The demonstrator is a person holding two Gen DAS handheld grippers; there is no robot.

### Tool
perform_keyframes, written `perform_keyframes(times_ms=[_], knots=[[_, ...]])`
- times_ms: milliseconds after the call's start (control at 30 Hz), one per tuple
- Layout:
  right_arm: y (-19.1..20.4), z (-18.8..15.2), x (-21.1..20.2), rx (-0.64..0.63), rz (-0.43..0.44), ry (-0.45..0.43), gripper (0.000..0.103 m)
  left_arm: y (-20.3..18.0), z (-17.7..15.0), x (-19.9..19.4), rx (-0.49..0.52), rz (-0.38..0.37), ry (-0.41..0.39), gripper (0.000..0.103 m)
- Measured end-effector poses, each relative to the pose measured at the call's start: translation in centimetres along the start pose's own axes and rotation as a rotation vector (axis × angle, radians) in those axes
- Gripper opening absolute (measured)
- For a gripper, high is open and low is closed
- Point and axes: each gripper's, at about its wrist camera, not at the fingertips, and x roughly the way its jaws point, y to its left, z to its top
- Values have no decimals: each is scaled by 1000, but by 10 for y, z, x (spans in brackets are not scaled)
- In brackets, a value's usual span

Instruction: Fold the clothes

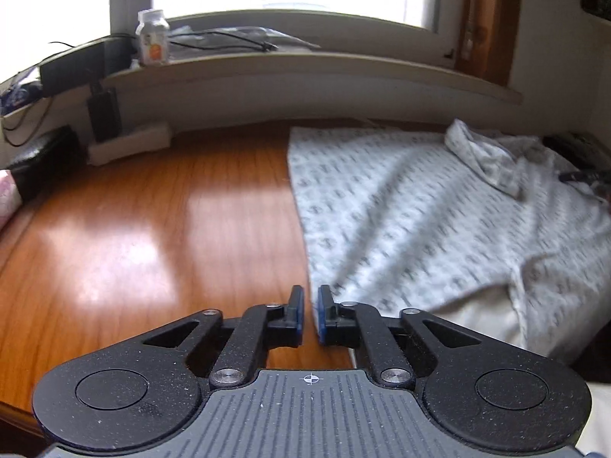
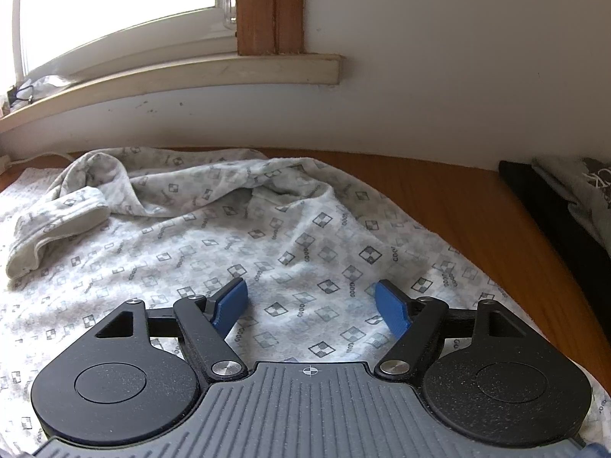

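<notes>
Two views. Left wrist: left gripper (image 1: pixel 311 315) jaws nearly together, a narrow gap, nothing pinched; patterned garment (image 1: pixel 420 210) edge lies just right of the jaws on the wooden table (image 1: pixel 152 210), probably lined up for a hem grab. Right wrist: right gripper (image 2: pixel 310 305) jaws wide apart over the spread garment, empty.

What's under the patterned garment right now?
The patterned garment lies spread on the wooden table, which shows around its edges. Anything else beneath it is covered.

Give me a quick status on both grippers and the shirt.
Left gripper jaws nearly closed at the shirt's edge, nothing clamped. Right gripper jaws wide over the cloth. Shirt unfolded, one sleeve crumpled on top.
</notes>
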Motion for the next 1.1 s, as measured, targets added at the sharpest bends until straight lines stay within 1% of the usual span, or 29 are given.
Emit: perform_keyframes(times_ms=[33, 67, 100, 133, 167, 200, 267, 333, 367, 433, 467, 500, 567, 633, 667, 700, 733, 800, 867, 900, 933, 967, 1000, 1033, 1067, 1100], knots=[[0, 0, 0, -2, -1, 0, 74, -1, 4, 0, 1, 18, -15, 29], [0, 0, 0, -3, -1, 0, 74, -3, 7, 1, 9, 27, -31, 36], [0, 0, 0, -5, -1, -1, 75, -6, 12, 3, 16, 26, -39, 44], [1, 0, 0, -6, 0, -1, 76, -11, 17, 6, 20, 17, -49, 48], [1, 0, 0, -8, 0, -1, 76, -17, 24, 10, 27, 7, -58, 56], [1, 0, 0, -9, 1, 0, 76, -22, 30, 15, 34, -3, -68, 61], [1, 1, 0, -9, 3, 0, 76, -35, 44, 25, 50, -26, -85, 62], [1, 1, 0, -8, 4, 1, 76, -59, 61, 42, 85, -66, -89, 62], [1, 1, 0, -7, 5, 1, 76, -73, 69, 52, 108, -88, -93, 60], [1, 1, 0, -7, 5, 0, 76, -103, 86, 70, 158, -135, -105, 48], [1, 0, 0, -9, 4, 0, 76, -119, 93, 79, 183, -159, -111, 37], [1, 0, 0, -11, 3, -1, 77, -133, 99, 89, 202, -183, -112, 30], [2, 0, 0, -11, 3, -1, 77, -162, 112, 106, 229, -236, -117, 28], [2, 0, 0, -10, 3, -1, 77, -189, 121, 122, 253, -285, -116, 28], [2, 0, 0, -10, 3, -1, 77, -203, 124, 129, 267, -307, -113, 30], [2, 0, 0, -10, 3, -1, 77, -215, 125, 135, 282, -322, -112, 38], [2, 0, 0, -11, 3, -1, 77, -226, 126, 140, 300, -336, -112, 42], [2, 0, 0, -11, 4, 0, 77, -246, 125, 151, 343, -357, -94, 62], [1, 0, 0, -10, 4, 0, 77, -260, 124, 164, 384, -354, -71, 63], [1, 0, 0, -10, 4, 0, 77, -264, 123, 170, 403, -338, -64, 62], [2, 0, 0, -10, 4, 0, 77, -266, 122, 174, 425, -318, -57, 59], [2, 0, 0, -10, 4, 0, 77, -266, 121, 178, 442, -302, -52, 46], [2, 0, 0, -9, 5, 0, 77, -260, 122, 177, 443, -302, -51, 29], [1, 0, 0, -8, 7, 1, 77, -255, 122, 176, 444, -302, -50, 22], [1, 0, 0, -7, 9, 1, 77, -248, 123, 173, 440, -301, -52, 14], [1, 0, 0, -6, 9, 1, 77, -236, 127, 166, 423, -298, -69, 13]])
